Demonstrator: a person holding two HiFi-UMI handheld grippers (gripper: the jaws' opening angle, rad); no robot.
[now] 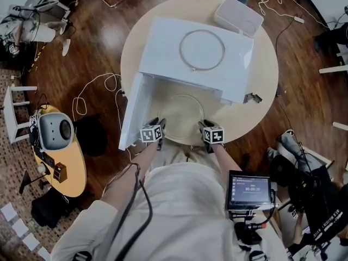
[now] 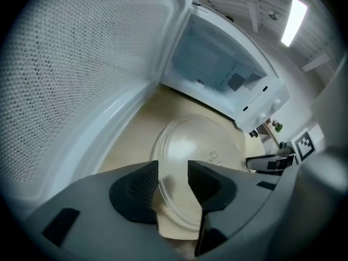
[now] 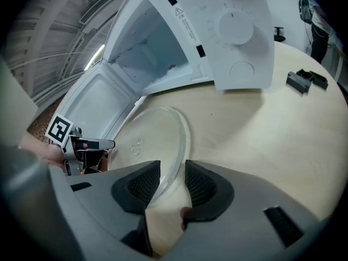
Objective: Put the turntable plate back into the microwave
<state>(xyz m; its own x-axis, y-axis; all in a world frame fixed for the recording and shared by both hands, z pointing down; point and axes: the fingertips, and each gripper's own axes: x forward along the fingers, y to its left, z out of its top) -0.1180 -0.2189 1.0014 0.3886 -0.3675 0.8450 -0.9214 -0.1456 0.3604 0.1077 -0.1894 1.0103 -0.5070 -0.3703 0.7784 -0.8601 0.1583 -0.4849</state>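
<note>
Left claw (image 2: 173, 170) and right claw (image 3: 172, 168) stand with jaws apart, each straddling the rim of the turntable plate (image 1: 182, 112), unclamped. The plate lies flat at the table's (image 1: 262, 80) near edge, directly before the microwave (image 1: 201, 58), whose door (image 1: 133, 113) stands open.

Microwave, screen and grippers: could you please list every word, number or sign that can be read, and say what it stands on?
Nothing reads with certainty.
Screen at the person's waist: timer-like digits, too small to read.
Label on the microwave: a warning triangle; its print is too small.
Left gripper and right gripper: each cube bears a black-and-white square marker, no letters.
</note>
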